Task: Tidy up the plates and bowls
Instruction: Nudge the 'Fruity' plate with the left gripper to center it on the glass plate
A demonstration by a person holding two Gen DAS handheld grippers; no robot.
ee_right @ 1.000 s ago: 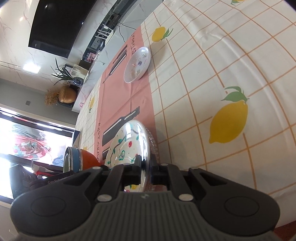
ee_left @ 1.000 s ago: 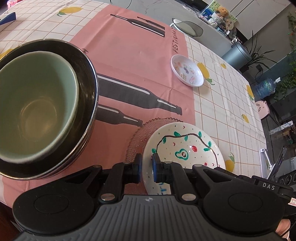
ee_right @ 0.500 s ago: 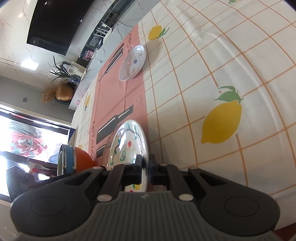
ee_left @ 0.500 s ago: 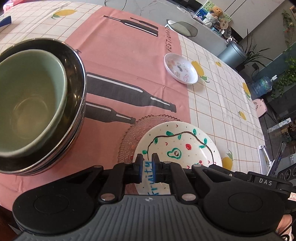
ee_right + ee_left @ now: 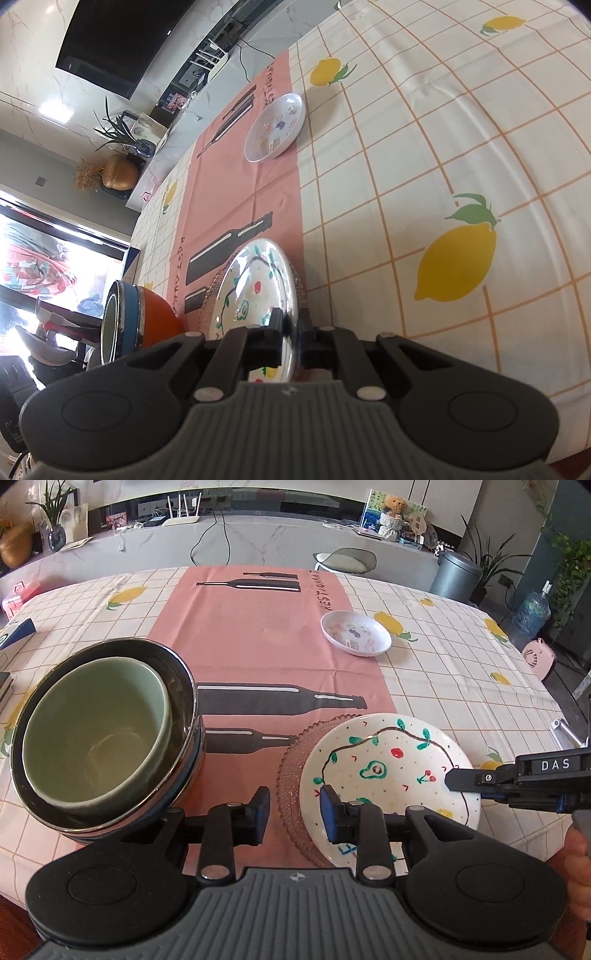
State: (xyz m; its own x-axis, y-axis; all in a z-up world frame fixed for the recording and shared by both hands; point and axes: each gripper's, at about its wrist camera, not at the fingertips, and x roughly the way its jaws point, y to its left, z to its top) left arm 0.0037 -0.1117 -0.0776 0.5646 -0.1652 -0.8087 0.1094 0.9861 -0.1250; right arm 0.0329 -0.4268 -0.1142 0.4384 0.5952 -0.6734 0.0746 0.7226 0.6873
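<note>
A white painted plate (image 5: 388,771) lies on a clear glass plate (image 5: 291,775) near the table's front edge. My left gripper (image 5: 295,812) hangs just in front of their left rim. Its jaws are opening and the pads touch nothing. My right gripper (image 5: 291,339) is shut on the painted plate's (image 5: 255,291) right rim; the left wrist view shows it (image 5: 465,784) reaching in from the right. To the left, a green bowl (image 5: 96,734) sits nested in stacked steel bowls (image 5: 184,709). Farther back stands a small white dish (image 5: 356,633).
A checked lemon tablecloth (image 5: 461,686) with a pink runner (image 5: 258,635) covers the table. A blue box corner (image 5: 16,633) lies at the far left edge. Beyond the table stand a grey counter, a chair (image 5: 345,561) and a bin (image 5: 456,574).
My left gripper has let go of the painted plate's rim, its jaws have spread, and it has drawn back and rolled level. The right gripper stays clamped on the plate.
</note>
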